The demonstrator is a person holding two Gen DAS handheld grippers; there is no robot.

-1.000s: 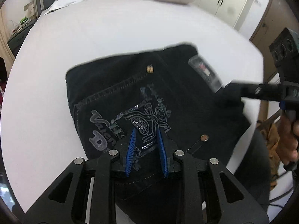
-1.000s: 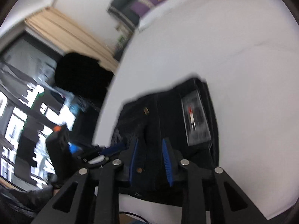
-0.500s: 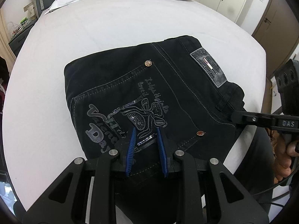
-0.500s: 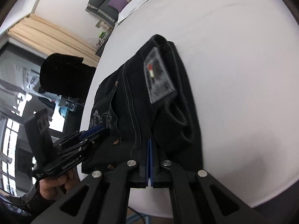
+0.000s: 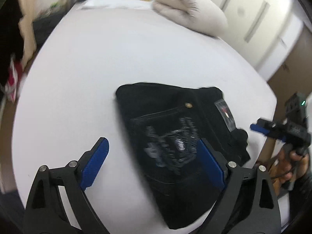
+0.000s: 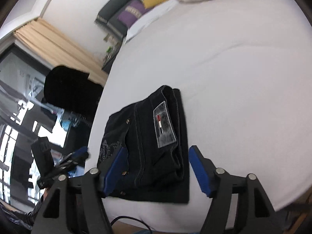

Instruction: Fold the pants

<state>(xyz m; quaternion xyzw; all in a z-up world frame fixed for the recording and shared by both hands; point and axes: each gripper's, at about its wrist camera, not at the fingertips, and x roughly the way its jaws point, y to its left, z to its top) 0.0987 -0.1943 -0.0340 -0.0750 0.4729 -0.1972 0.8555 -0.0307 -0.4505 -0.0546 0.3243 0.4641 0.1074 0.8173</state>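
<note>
The black pants [image 5: 175, 128] lie folded into a compact rectangle on the white bed, with a grey printed design and a brand patch [image 6: 163, 124] facing up. My left gripper [image 5: 154, 159] is wide open and empty, above the near left part of the pants. My right gripper [image 6: 158, 167] is wide open and empty, hovering over the near edge of the pants [image 6: 148, 142]. The right gripper also shows at the right edge of the left wrist view [image 5: 273, 130]. The left gripper shows at the left of the right wrist view [image 6: 74, 156].
White bed sheet [image 5: 97, 68] spreads around the pants. A beige folded duvet [image 5: 191, 13] and purple and yellow pillows [image 6: 144, 2] lie at the far end. Wardrobe doors [image 5: 257, 19] stand to the right, a curtain and window [image 6: 39, 58] to the left.
Both grippers have opened wide and pulled back from the pants; the right one was shut on the pants' edge half a second ago. The folded pants stay on the bed.
</note>
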